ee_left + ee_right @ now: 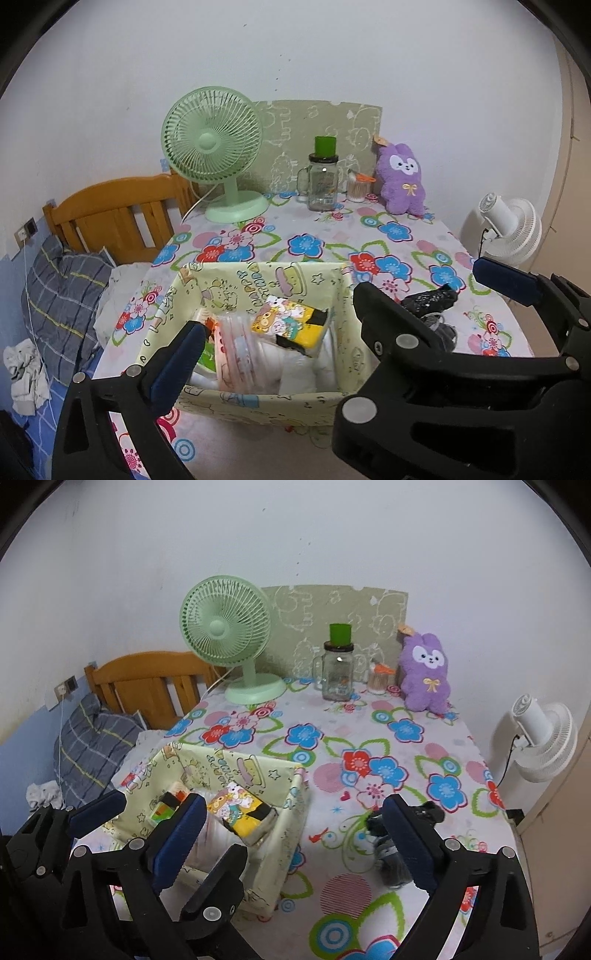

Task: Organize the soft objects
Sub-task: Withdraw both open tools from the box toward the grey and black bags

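Both tools wide, holding nothing: left tool [343, 314], right tool [295, 834]. Yellow pack [291, 321] lying in the box [258, 400] on the near bench [332, 229]. Dark socks [391, 853] just right of the box, purple bunny [400, 181] at the far end.

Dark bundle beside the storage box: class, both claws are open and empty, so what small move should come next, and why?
Probably bring the right claw down over the dark bundle. It lies on the flowered tablecloth outside the fabric box, partly behind that claw's finger, while soft packs already sit inside.
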Motion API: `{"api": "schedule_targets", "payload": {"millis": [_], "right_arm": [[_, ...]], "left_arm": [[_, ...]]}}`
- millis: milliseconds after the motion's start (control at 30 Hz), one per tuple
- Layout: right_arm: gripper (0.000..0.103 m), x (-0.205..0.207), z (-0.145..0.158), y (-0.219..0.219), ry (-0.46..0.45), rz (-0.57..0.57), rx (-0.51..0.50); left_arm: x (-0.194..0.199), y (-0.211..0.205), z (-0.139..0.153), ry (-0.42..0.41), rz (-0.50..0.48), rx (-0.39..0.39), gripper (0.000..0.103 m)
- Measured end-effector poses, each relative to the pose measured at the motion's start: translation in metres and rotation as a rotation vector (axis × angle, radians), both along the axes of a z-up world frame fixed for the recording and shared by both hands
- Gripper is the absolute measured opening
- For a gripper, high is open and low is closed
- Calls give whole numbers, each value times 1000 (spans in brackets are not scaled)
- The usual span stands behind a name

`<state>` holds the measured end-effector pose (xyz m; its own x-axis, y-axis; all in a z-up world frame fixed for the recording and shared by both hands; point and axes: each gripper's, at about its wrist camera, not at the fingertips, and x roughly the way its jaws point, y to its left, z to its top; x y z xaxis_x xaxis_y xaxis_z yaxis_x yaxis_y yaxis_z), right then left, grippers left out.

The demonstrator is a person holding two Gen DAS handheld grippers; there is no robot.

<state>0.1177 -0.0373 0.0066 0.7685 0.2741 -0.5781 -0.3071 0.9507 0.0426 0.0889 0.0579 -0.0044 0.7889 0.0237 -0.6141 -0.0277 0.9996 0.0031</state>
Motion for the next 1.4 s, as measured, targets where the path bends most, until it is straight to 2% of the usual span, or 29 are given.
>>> {"api": "schedule_targets", "payload": {"millis": [733,1000,1167,1400], "right_arm": [[103,-32,19,-50,-91,-95,-25],[103,-40,18,-70,-94,-137,-25],[103,-47,17,-84,-132,-175,-12],[103,-46,9,-103,-112,-191,0]], "left_arm": [[-20,-49,14,-28,-74,1,103],[-24,-68,12,-20,-101,-13,103],[-27,-80,11,-38,-119,-7,103],[-24,-96,2,-20,-145,-23,103]]}}
